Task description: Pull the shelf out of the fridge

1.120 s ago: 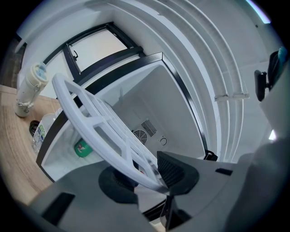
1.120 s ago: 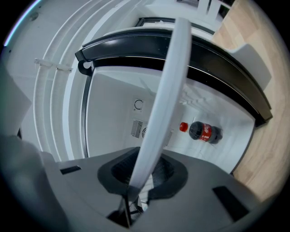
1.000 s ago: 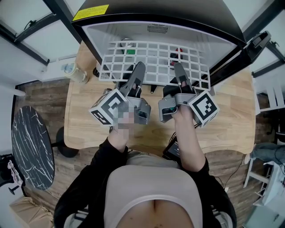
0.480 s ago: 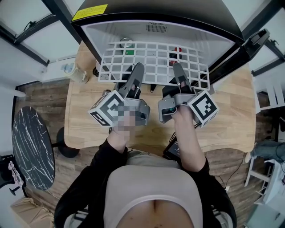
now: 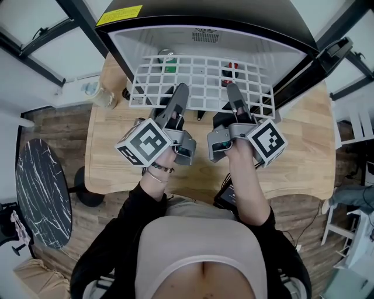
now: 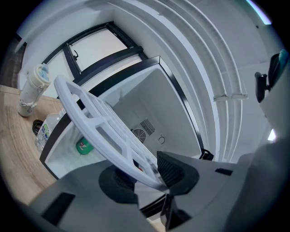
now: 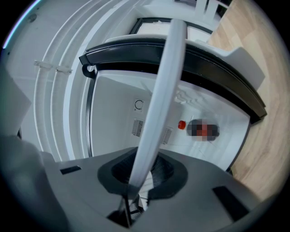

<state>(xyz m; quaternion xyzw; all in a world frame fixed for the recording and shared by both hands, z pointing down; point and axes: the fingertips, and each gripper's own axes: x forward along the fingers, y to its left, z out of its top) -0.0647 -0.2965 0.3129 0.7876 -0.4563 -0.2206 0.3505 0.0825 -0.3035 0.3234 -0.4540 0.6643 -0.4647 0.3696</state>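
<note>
The white shelf sticks part way out of the open fridge. The small things under it inside the fridge are too hidden by its bars to name. The left gripper and the right gripper both squeeze the shelf's front edge just outside the fridge, and from above only one jaw of each shows well.
</note>
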